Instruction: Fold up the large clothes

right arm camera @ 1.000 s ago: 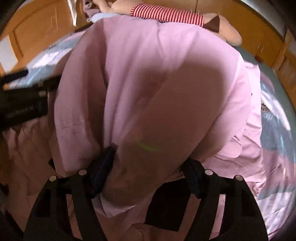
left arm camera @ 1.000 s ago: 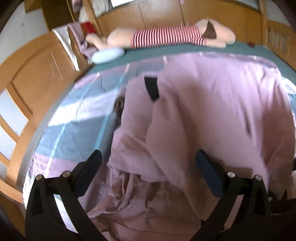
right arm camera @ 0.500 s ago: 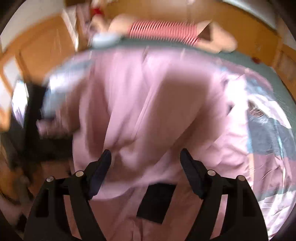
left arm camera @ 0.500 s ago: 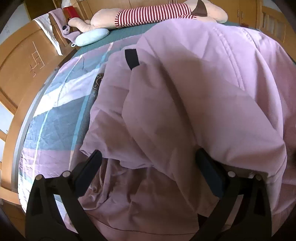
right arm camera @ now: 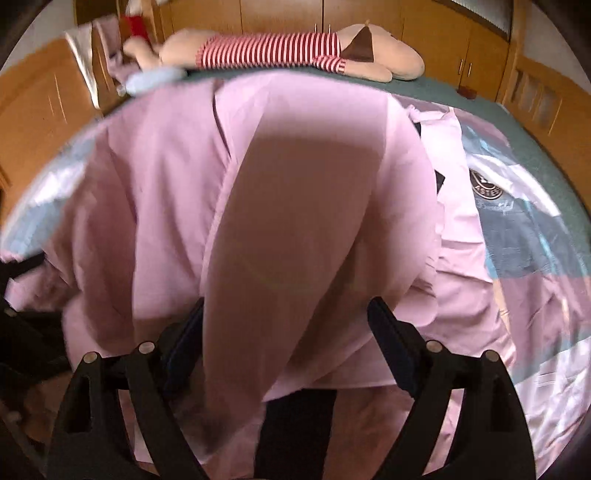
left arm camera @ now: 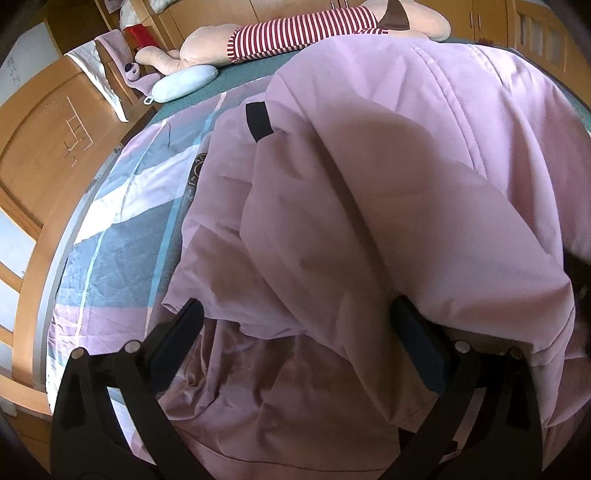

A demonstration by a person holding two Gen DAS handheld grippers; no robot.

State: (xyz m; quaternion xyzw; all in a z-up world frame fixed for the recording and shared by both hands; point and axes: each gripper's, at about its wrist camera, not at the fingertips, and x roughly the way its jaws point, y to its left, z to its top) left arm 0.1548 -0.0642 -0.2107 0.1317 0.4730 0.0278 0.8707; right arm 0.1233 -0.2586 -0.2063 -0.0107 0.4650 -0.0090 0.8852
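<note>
A large pale pink garment [left arm camera: 388, 192] of smooth, thin woven cloth lies heaped across the near half of the bed, ballooning into a rounded dome with soft creases and a stitched double seam running along its far right side. A short black strap [left arm camera: 258, 121] sits on its far left edge, and a wider flat black band [right arm camera: 295, 424] hangs at its near hem in the right wrist view. The left gripper [left arm camera: 295, 354] has its two black, dark-padded fingers spread wide apart, empty between them, with crumpled pink folds below and the raised cloth draping over the right finger [left arm camera: 421, 350]. The right gripper [right arm camera: 284, 332] also stands wide open; a thick rounded fold of the garment fills the gap and presses against its left finger [right arm camera: 184, 343] (whether the right finger touches cloth I cannot tell). Under the garment the bedsheet [left arm camera: 122, 206] shows broad flat blocks of grey-blue, white and lilac, with a round dark emblem [right arm camera: 487, 186] printed to the right. Along the far edge lies a long plush toy [left arm camera: 306, 33], cream-coloured with a red-and-white striped middle, and just near it on the left a small oval pale blue cushion [left arm camera: 184, 83]. Smooth honey-coloured wooden cabinets [right arm camera: 436, 40] stand behind, and a wooden bed frame [left arm camera: 48, 140] curves along the left.
</note>
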